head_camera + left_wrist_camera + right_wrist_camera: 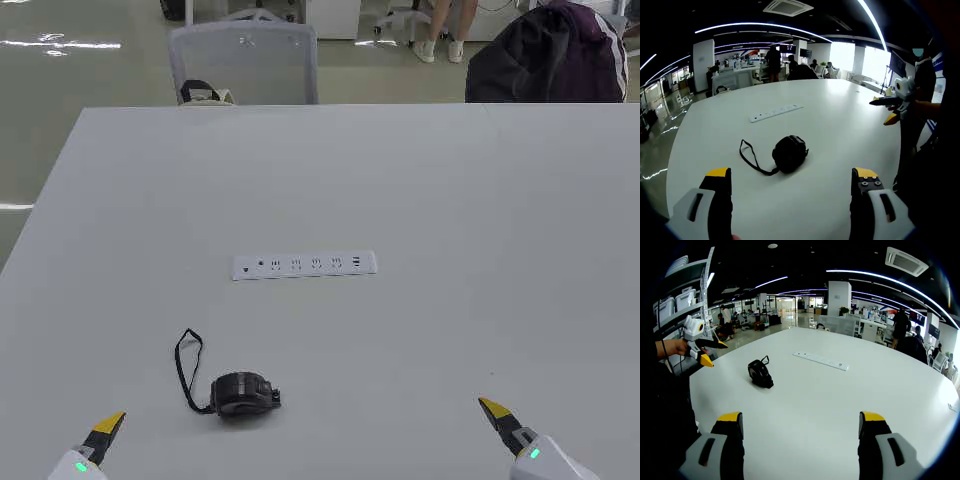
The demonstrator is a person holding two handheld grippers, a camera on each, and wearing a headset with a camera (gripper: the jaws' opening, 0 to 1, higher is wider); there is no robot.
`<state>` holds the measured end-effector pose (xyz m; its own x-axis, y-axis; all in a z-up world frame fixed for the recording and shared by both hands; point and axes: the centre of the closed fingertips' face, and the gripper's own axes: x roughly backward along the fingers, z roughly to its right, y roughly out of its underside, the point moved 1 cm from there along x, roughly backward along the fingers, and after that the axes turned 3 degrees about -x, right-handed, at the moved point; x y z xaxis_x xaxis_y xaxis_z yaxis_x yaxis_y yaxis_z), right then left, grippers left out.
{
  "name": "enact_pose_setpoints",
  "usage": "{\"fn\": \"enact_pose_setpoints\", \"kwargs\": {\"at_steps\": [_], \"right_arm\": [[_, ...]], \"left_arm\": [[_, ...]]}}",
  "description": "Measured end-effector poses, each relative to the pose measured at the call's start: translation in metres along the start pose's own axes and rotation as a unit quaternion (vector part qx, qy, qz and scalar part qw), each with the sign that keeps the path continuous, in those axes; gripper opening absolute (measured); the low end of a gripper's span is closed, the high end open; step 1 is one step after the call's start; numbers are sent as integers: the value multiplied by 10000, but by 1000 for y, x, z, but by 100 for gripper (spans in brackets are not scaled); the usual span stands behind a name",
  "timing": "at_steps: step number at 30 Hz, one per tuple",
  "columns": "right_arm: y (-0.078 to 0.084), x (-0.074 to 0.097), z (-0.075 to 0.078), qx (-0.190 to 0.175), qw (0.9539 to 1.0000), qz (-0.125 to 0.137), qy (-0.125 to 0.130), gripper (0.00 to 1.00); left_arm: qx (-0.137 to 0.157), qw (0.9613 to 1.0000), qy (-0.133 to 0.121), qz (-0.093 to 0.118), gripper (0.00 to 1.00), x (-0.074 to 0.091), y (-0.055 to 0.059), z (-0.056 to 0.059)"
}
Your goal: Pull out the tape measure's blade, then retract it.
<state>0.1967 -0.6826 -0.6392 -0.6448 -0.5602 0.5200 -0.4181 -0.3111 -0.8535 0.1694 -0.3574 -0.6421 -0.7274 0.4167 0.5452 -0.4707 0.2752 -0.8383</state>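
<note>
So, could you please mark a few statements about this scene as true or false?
1. The black round tape measure lies on the white table, held by neither gripper. True.
2. Its blade is pulled out. False: no blade shows drawn out.
3. The white power strip lies beyond it. True.
4. The left gripper is shut on the black strap loop. False: it is open, apart from the strap.
5. The tape measure lies nearer the right gripper. False: nearer the left.
</note>
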Motion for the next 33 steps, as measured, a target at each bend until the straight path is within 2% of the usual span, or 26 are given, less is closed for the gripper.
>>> {"fn": "enact_pose_setpoints", "kwargs": {"at_steps": [7,13,21,33], "right_arm": [[-2,-1,0,-13,10000,17,-13,98],[-2,-1,0,3,10000,-3,-18,97],[0,-4,2,17,10000,-55,-37,97],[3,-11,3,44,9998,-141,-161,96]], "left_arm": [[-14,10000,31,-23,99,-2,2,1],[-28,10000,55,14,98,-4,-1,1],[-78,9999,99,-56,98,-11,3,-1],[-215,9995,179,-142,96,-24,3,-3]]}}
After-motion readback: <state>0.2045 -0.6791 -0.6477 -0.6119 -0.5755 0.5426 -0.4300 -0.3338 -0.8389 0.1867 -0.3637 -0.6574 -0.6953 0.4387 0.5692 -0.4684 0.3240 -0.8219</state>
